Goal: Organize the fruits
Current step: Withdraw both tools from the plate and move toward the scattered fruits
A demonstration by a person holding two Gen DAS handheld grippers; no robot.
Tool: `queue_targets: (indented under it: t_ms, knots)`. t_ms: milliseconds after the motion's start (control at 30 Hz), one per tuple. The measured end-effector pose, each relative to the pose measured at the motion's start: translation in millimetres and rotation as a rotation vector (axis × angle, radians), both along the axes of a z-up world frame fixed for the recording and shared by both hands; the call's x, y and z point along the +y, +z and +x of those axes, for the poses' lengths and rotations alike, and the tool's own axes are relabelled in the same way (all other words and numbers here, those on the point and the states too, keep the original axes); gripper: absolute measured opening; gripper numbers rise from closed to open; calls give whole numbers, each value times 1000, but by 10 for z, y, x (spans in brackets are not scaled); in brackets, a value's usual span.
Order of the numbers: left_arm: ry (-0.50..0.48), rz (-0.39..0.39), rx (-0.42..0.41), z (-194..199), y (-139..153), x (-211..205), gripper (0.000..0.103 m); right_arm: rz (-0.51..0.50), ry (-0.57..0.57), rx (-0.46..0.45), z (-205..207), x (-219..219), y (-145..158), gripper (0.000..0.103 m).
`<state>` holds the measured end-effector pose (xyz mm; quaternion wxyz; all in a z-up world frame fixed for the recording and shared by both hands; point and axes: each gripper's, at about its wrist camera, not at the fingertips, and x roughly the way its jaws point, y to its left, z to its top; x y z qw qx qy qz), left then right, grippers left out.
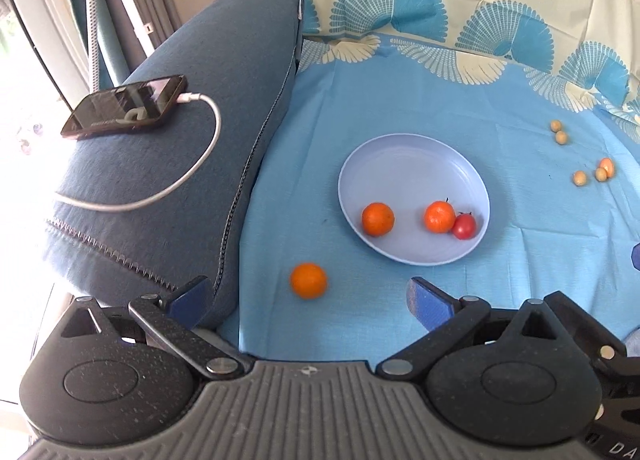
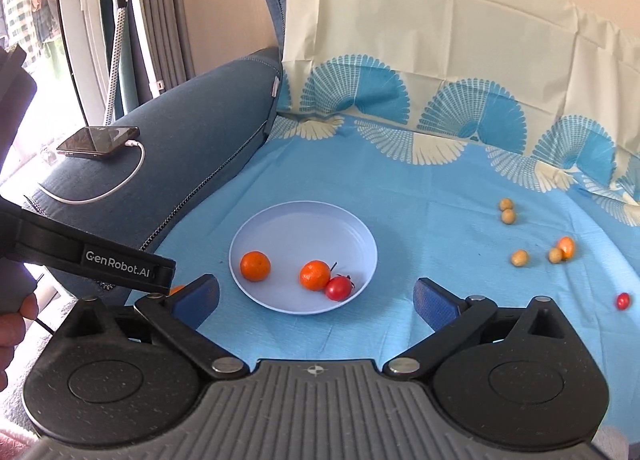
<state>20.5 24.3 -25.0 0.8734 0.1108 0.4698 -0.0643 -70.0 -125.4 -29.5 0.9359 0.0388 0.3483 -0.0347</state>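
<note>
Spread fingers [image 2: 194,302], plate [image 2: 280,220] holding two oranges [image 2: 255,266], one tomato [image 2: 338,287]

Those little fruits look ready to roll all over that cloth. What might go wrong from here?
1. The orange outside the plate lies on soft, creased cloth beside the sofa arm; a nudge might roll it off.
2. The small tan fruits are tiny and clustered, so wide jaws may knock one aside.
3. The tomato touches an orange near the rim; another drop could bump them out.
</note>
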Motion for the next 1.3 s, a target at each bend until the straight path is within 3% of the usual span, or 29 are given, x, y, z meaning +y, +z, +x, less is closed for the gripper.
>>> queue_targets:
  t_ms: [533,1300]
  knots:
    - [-45,6,-95,-605,296,-14,103,-5,-40,-114,-706,28,234,102]
    - [-94,5,-124,-817,398,-92,103,-22,-63,-179,-935,35,389,102]
